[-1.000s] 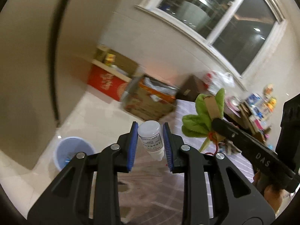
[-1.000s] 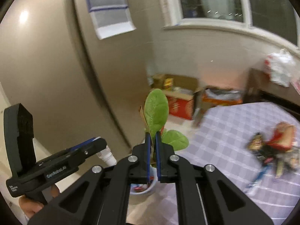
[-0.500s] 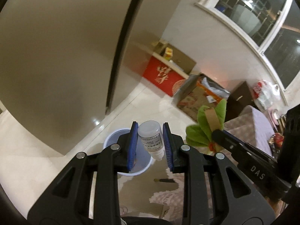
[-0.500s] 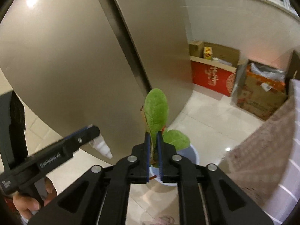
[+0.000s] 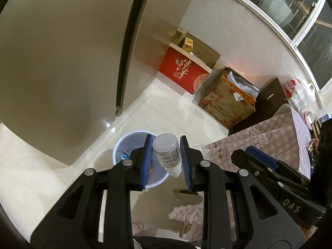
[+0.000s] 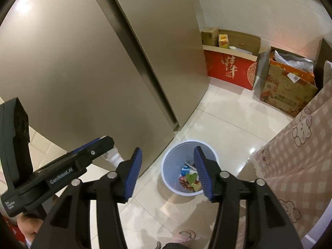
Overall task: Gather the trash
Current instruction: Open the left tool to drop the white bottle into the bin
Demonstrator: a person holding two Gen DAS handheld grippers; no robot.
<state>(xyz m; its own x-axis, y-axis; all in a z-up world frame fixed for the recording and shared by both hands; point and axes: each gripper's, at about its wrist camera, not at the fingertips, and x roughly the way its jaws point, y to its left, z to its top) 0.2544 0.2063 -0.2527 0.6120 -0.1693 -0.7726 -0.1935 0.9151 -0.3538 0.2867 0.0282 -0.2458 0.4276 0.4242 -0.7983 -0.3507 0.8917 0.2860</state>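
Note:
My left gripper (image 5: pixel 166 157) is shut on a small white dropper bottle (image 5: pixel 167 155), held above a pale blue trash bin (image 5: pixel 124 143) on the tiled floor. In the right wrist view my right gripper (image 6: pixel 167 175) hangs over the same bin (image 6: pixel 174 161); its jaws are opening and nothing is between them. A green leafy scrap (image 6: pixel 191 177) lies inside the bin among other litter. The left gripper (image 6: pixel 103 145) with the bottle's tip (image 6: pixel 114 158) shows at the left of that view. The right gripper's blue pads (image 5: pixel 260 157) show at the right of the left wrist view.
A tall beige refrigerator (image 6: pixel 93 66) stands just behind the bin. Against the far wall are a red box (image 6: pixel 230 70) and a cardboard box (image 6: pixel 287 91). A table with a pink checked cloth (image 6: pixel 298 155) is at the right. A slipper (image 6: pixel 184 236) shows near the bottom.
Both grippers swung down from over the table to above the bin. The right gripper's jaws opened and the green leaves that it held now lie in the bin. The left still grips the bottle.

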